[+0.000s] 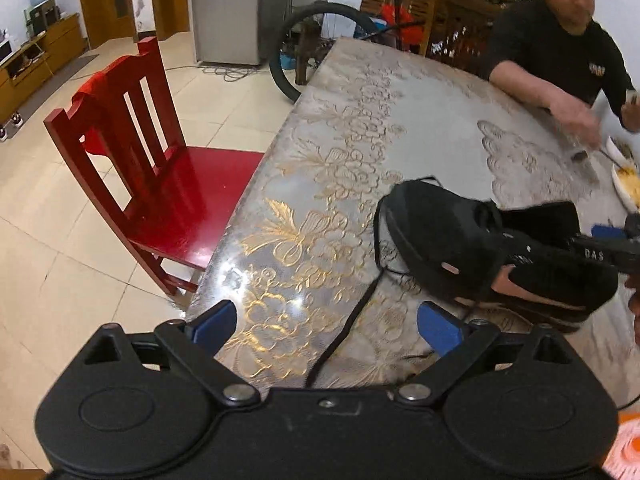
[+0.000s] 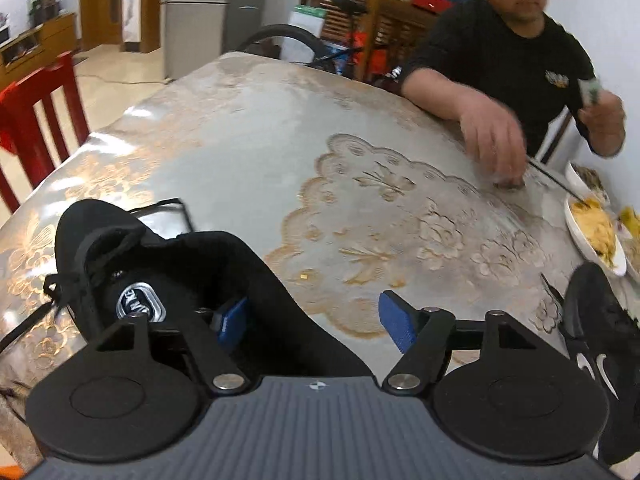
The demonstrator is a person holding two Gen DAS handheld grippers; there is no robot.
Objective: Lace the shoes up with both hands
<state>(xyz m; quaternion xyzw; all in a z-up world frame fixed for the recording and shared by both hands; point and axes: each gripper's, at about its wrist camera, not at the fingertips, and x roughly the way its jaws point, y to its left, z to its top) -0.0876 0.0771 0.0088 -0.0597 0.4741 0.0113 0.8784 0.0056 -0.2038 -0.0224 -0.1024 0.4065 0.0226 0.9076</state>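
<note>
Left gripper (image 1: 326, 322) jaws stood wide apart, blue pads clear of everything; a flat black lace (image 1: 352, 320) ran between them, untouched. Right gripper (image 2: 314, 320) also spread wide, left blue pad (image 2: 232, 322) down inside the collar of the black knit sneaker with pink swoosh (image 1: 500, 256), clamping nothing. Sneaker lay on its side on the glossy, gold-flowered desk (image 1: 340, 160), just right of the left gripper. Second black sneaker (image 2: 600, 344) sat at the right gripper's right edge.
</note>
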